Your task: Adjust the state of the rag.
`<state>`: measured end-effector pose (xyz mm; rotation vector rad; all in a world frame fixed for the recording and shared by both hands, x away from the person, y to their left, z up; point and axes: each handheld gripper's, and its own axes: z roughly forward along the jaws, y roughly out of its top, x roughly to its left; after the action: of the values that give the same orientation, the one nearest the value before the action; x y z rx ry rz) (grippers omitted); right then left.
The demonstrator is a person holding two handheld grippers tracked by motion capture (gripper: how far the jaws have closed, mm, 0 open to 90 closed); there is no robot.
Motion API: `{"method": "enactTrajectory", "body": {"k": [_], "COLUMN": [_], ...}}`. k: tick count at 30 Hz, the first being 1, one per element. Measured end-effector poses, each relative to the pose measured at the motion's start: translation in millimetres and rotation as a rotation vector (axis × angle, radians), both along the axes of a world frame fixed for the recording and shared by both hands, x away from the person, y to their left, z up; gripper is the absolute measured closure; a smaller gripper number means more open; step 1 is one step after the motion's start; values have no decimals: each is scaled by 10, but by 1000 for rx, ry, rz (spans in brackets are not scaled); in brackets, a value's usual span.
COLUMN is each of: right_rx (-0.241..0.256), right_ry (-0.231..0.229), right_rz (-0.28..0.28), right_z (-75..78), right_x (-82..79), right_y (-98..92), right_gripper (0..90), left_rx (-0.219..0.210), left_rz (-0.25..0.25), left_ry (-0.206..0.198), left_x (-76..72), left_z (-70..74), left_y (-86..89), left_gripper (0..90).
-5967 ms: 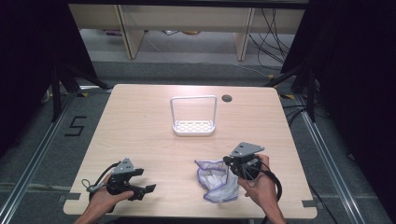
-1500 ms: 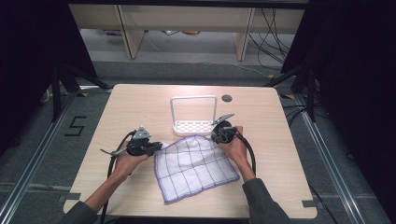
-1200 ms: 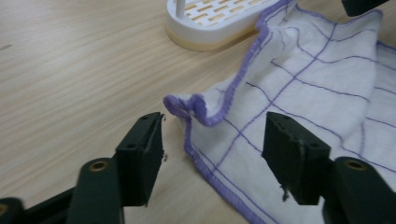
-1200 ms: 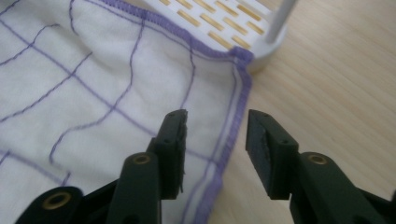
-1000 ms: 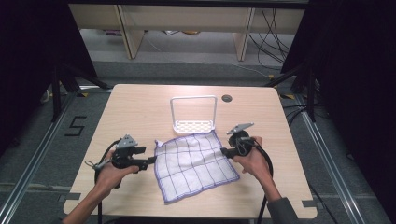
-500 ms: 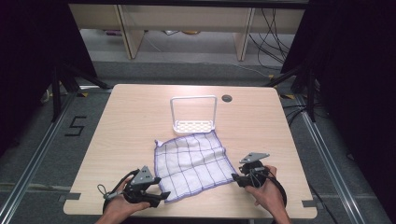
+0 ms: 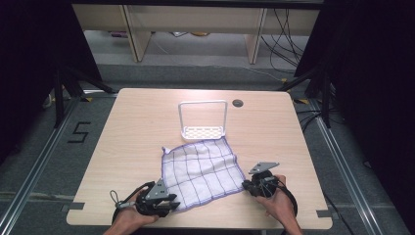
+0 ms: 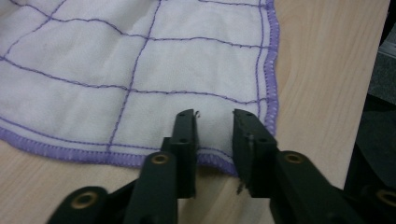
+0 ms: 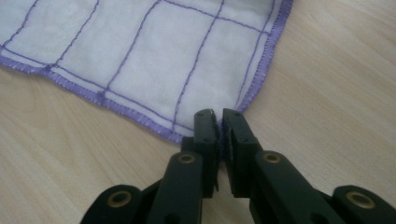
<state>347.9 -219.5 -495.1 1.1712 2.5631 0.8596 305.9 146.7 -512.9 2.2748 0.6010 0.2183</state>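
I have the white purple-checked cloth (image 7: 201, 172) spread flat on the pale wooden worktop (image 7: 137, 127), right tool (image 9: 220, 122) pinching its near-right corner, left tool (image 8: 214, 123) gaping over its near-left corner, presumably for folding.

A lab or test room is suggested. A plain wooden table (image 7: 137, 127) is set on a grey floor (image 7: 29, 161) marked with a number, and is flanked by black curtains (image 7: 377, 98), loose cables (image 7: 284, 34) and metal rails (image 7: 24, 183).

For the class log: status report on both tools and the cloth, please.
Left tool open, jaws astride the cloth's near corner. Right tool shut on the cloth's other near corner. Cloth spread flat on the table. White rack beyond it, clear.
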Motion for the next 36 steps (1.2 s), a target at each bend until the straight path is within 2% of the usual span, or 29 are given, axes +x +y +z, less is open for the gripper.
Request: {"method": "enactTrajectory", "body": {"k": [1, 3, 4, 6, 7, 8, 9, 10, 11, 12, 13, 14, 15, 17, 18, 19, 21, 22, 24, 25, 26, 28, 29, 30, 31, 33, 36], "right_rx": [1, -17, -19, -26, -22, -10, -12, 11, 0, 9, 5, 7, -3, 15, 12, 4, 13, 13, 20, 22, 26, 23, 20, 16, 33, 48, 65], "right_ry": [1, 1, -21, -13, -11, -30, -25, -28, -31, -39, -30, -26, -27, -10, -11, 5, 8, 26, 24, 21, 27, -12, -16, -35, -62, -70, -90], "right_rz": [-2, 17, 23, 42, 38, 40, 50, 46, 58, 63, 76, 78, 89, 80, 85, 83, 76, 85, 61, 64, 58, 59, 50, 51, 34, 17, 6], "right_z": [3, 18, 14, 66, 88, 102, 138, 151, 170, 165, 173, 170, 164, 139, 118, 110, 94, 96, 104, 109, 124, 141, 175, 200, 216, 264, 296], "right_x": [-4, -20, -37, -110, -157, -224, -299, -388, -471, -573, -627, -710, -768, -827, -826, -818, -790, -778, -773, -759, -754, -717, -692, -645, -581, -434, -215], "right_y": [8, 20, 30, 26, 26, 18, 3, 2, -8, -4, -7, 2, 10, 37, 35, 30, 23, 23, 38, 37, 37, 33, 38, 36, 48, 40, 50], "right_gripper": [870, 879, 881, 882, 882, 882, 882, 882, 882, 882, 882, 881, 881, 876, 868, 856, 814, 780, 631, 598, 588, 515, 504, 486, 467, 455, 459], "left_rx": [2, 5, 9, 5, -15, -30, -47, -37, -22, -26, -28, -15, -24, 2, -3, 9, -2, -5, 22, 2, -3, -13, -10, -20, -27, -90, -118], "left_rz": [-2, -11, -15, -27, -32, -29, -36, -42, -57, -67, -64, -86, -76, -92, -69, -77, -40, -39, -43, -27, -23, -21, -16, -6, -1, 57, 133], "left_ry": [-5, -10, -9, -6, -6, 13, 20, 18, 14, 12, 21, 16, 23, 5, 12, 10, 16, 25, 13, 38, 44, 49, 44, 51, 40, 67, 44], "left_x": [7, 12, 9, 1, -16, -42, -73, -100, -137, -156, -203, -233, -266, -266, -266, -237, -212, -201, -190, -201, -211, -231, -234, -234, -219, -184, -67], "left_z": [-3, -3, 1, 11, 19, 28, 32, 40, 48, 44, 39, 45, 39, 45, 43, 46, 37, 33, 38, 24, 23, 29, 37, 42, 57, 99, 197], "left_y": [5, 11, 15, 44, 63, 85, 96, 114, 130, 134, 135, 140, 132, 150, 157, 178, 199, 210, 242, 238, 246, 255, 263, 272, 287, 315, 386], "left_gripper": [778, 844, 856, 862, 863, 863, 863, 863, 863, 863, 863, 863, 861, 858, 856, 853, 853, 853, 853, 853, 851, 842, 826, 789, 725, 600, 487]}}
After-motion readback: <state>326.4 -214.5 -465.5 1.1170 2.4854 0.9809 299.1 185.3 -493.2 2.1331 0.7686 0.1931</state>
